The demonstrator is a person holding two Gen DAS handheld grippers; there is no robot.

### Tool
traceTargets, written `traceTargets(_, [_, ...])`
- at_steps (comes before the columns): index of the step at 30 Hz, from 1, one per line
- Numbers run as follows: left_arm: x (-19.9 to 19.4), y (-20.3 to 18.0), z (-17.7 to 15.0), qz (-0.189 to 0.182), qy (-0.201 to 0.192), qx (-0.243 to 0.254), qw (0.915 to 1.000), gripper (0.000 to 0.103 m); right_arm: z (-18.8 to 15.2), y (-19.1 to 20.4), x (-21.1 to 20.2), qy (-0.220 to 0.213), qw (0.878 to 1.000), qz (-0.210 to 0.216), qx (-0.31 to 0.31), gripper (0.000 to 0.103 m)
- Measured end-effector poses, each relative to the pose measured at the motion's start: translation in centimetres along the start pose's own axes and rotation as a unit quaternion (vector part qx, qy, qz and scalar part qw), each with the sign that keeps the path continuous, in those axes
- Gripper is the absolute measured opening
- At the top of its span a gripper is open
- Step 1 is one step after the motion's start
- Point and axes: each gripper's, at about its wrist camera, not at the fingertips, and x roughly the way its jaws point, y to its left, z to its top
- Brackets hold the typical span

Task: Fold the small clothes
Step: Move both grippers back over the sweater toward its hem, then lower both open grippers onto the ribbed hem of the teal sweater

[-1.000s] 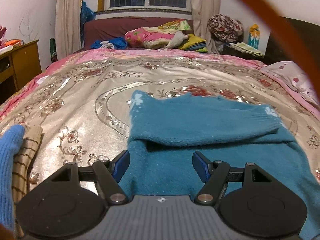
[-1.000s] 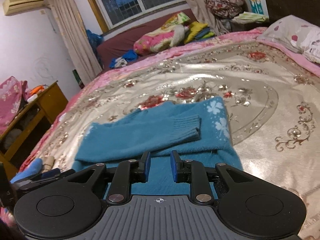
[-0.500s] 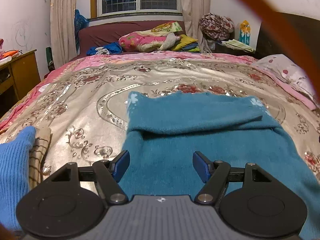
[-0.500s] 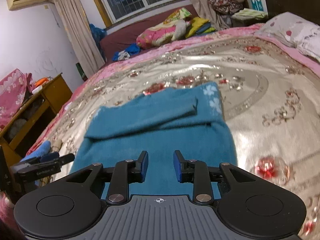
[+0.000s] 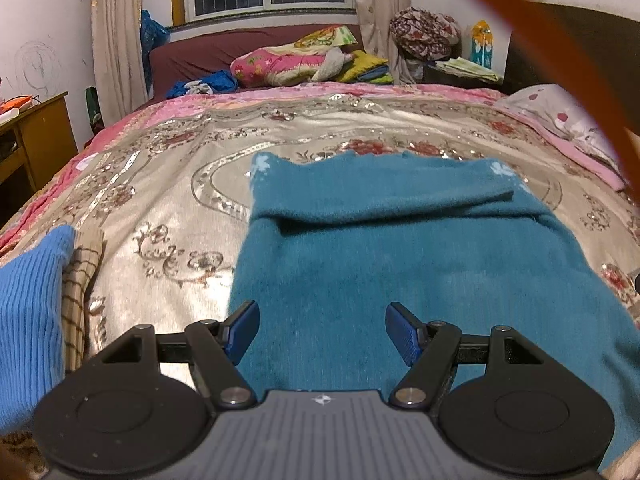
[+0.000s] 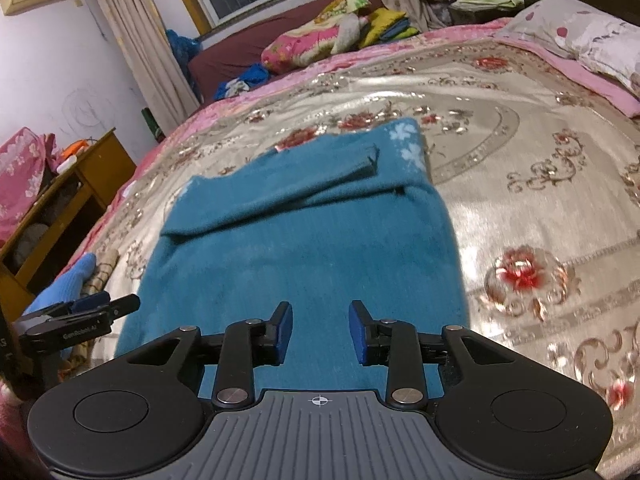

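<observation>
Far left of the left hand-held gripper: ribbed bright-blue knit garment lying on a beige brown-checked cloth. Straight ahead of both: fuzzy teal knit sweater, flat on the gold floral satin bedspread, sleeve folded across its upper part. Left blue-padded jaws spread wide, empty. Right hand-held gripper likewise parted, holding nothing, over the sweater's near hem

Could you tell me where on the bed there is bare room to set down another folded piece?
Bare bedspread lies right of the teal sweater, up to the pink pillow. A narrower strip separates the sweater from the blue and checked clothes. The far edge is crowded with bedding.
</observation>
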Motion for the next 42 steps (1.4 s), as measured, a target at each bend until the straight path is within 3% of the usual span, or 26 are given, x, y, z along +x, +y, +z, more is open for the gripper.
traceTargets(10, [-0.6, 0.9, -2.8, 0.004, 0.027, -0.001, 0.9996, 0.074, -2.4, -0.9, 0.2, 0.025, 1.0, -0.012, 0.011, 0.036])
traceTargets(20, [-2.3, 4.5, -7.2, 0.029, 0.079, -0.015, 0.9964, 0.074, -4.8, -2.5, -0.5, 0.048, 0.998, -0.033, 0.019, 0.037])
traceTargets(32, [-3.3, 4.2, -8.9, -0.007, 0.105, -0.036, 0.9938, 0.074, -6.4, -4.7, -1.7, 0.063, 0.996, -0.055, 0.034, 0.041])
traceTargets(42, [-3.8, 4.0, -9.3, -0.045, 0.114, -0.046, 0.9915, 0.067, -7.7, -5.4, -1.1, 0.094, 0.993, -0.057, 0.032, 0.047])
